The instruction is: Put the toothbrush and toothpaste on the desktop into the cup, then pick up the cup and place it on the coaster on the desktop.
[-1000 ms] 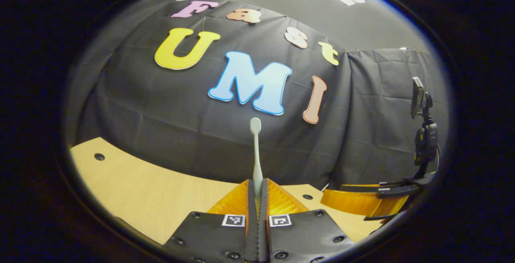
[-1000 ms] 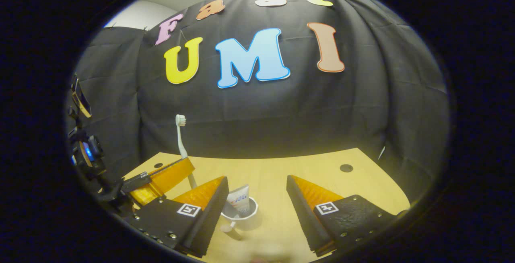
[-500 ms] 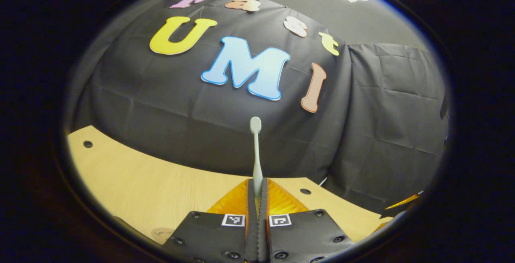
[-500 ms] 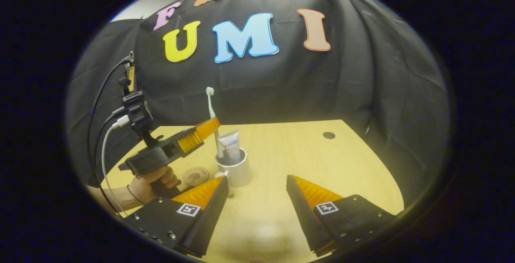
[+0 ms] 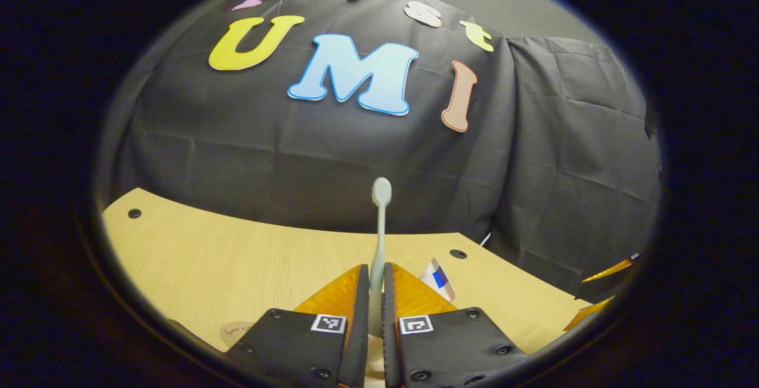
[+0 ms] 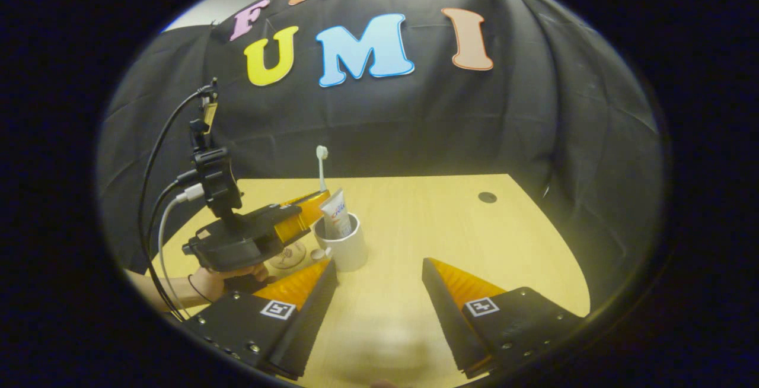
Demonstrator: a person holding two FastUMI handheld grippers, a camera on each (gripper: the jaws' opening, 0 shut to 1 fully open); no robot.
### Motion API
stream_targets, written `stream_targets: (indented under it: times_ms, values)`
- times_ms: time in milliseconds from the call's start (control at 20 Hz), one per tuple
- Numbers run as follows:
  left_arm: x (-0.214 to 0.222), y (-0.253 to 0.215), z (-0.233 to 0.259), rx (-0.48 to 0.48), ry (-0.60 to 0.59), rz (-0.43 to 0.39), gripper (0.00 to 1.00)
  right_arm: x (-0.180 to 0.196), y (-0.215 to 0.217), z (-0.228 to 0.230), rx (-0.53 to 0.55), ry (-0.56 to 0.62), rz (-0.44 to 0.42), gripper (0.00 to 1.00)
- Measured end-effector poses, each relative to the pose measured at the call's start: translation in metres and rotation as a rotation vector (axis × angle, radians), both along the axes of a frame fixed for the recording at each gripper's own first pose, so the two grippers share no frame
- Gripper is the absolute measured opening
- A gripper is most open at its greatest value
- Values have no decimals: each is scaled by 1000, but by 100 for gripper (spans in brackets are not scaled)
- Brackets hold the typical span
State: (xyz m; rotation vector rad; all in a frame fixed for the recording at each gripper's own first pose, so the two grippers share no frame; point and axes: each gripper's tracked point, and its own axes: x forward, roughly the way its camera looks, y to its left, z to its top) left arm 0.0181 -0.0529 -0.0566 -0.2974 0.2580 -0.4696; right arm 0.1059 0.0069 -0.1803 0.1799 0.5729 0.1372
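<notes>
In the right gripper view, the cup is seen standing on the desk, with the toothpaste upright in it. The toothbrush rises just behind the toothpaste, beside the left tool. The coaster is found left of the cup, near it.

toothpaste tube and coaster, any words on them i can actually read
toothpaste tube: a printed brand mark, too small and blurred to read.
coaster: a short line of script, too small to read.
left tool and right tool: square coded markers only, no words.
</notes>
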Motion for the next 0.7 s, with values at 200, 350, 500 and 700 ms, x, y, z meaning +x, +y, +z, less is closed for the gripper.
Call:
stream_targets:
  times_ms: [200,350,500,700]
  values:
    - [-7,10,12,16,-8,-17,24,9,6,-4,-9,12,31,88]
    - [-26,15,2,31,10,-43,43,22,18,-9,-4,46,27,88]
    - [-44,44,13,31,19,-24,52,33,31,-16,18,89,17,88]
    - [-61,82,35,47,-7,7,84,42,44,-27,21,153,6,88]
